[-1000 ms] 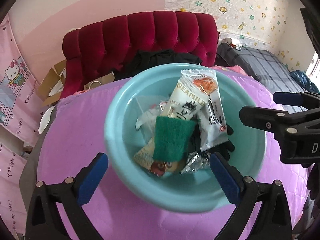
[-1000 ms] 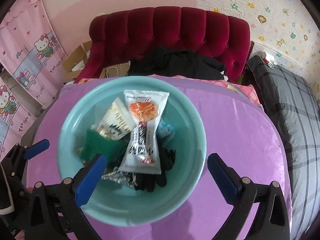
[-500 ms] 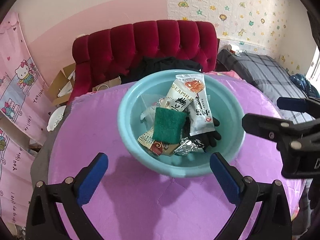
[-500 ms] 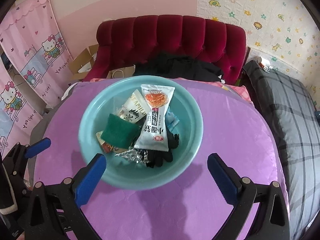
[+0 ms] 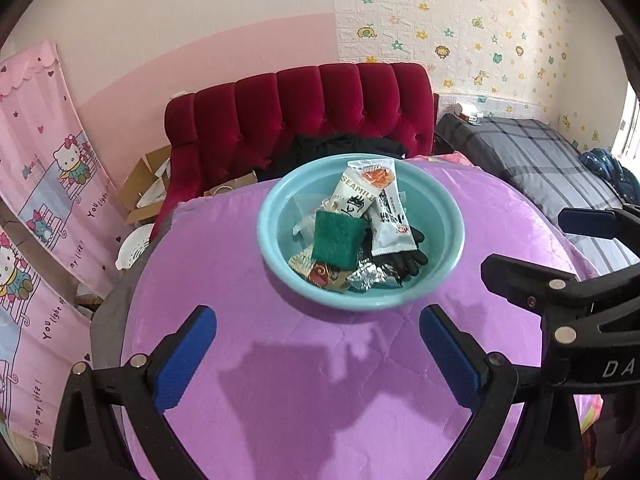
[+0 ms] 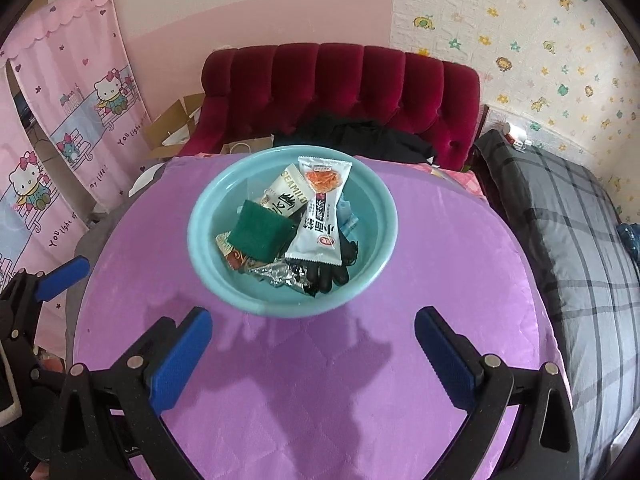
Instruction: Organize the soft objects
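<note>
**Left wrist view: both grippers hanging open short of the basin on the purple table**

Left wrist view is showing the light blue basin (image 5: 452,224) sitting toward the far edge of the round table (image 5: 304,392), which is wearing a purple quilted cover. Inside the basin a green scouring pad (image 5: 335,240) is lying on top of the heap, overlapping a white SEAMILD packet (image 5: 357,199). Beside it a long white snack packet (image 5: 386,208) with an orange picture is leaning toward the far rim, covering part of a black glove (image 5: 408,258). A crumpled silver foil wrapper (image 5: 370,276) and a brown wrapper (image 5: 316,270) are resting near the basin's near wall.

Beyond the far edge a red tufted headboard (image 5: 320,108) is standing, with dark clothing (image 5: 340,148) bunched in front of it. A cardboard box (image 5: 148,188) is sitting off the table's left side, and a grey plaid bed (image 5: 532,156) is running along the right.

Nothing is lying between the grippers and the basin; only their shadows are falling on the near cover.

The left gripper (image 5: 318,354) is hanging over the near edge, jaws spread wide and holding nothing. The right gripper (image 6: 312,356) is doing likewise in its own view, fingers parted about as wide as the basin, empty, pointing straight at it. In the left wrist view it is reaching in from the right edge, beside the basin and apart from it.
</note>
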Action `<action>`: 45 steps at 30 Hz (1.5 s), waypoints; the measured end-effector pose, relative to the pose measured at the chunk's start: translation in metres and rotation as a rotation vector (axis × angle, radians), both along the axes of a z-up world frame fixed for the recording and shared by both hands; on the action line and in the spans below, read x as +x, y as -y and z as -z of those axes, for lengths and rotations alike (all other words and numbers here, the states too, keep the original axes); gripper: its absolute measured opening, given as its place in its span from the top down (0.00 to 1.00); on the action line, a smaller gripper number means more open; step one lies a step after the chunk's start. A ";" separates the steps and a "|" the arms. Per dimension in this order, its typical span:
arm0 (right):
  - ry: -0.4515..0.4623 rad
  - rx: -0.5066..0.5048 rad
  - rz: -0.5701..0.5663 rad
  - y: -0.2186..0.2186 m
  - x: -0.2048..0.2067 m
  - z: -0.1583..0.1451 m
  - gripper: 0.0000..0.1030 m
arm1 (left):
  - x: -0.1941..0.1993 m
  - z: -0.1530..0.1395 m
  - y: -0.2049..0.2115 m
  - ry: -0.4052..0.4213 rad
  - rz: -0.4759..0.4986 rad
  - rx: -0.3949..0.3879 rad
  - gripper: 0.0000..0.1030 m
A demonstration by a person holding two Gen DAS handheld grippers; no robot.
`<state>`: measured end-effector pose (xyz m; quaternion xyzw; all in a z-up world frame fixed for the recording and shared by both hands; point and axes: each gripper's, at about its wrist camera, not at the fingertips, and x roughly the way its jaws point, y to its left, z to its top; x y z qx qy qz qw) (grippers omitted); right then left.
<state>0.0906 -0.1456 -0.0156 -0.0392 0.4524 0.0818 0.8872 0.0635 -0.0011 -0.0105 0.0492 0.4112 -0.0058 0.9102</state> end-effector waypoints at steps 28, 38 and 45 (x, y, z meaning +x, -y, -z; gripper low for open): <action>0.165 0.051 -0.016 0.010 -0.104 0.019 0.00 | -0.080 0.017 0.018 0.061 0.000 -0.013 0.00; 0.156 0.054 -0.027 0.010 -0.104 0.022 0.00 | -0.082 0.017 0.017 0.059 -0.004 -0.004 0.00; 0.157 0.054 -0.028 0.011 -0.103 0.021 0.00 | -0.082 0.017 0.018 0.058 -0.002 0.000 0.00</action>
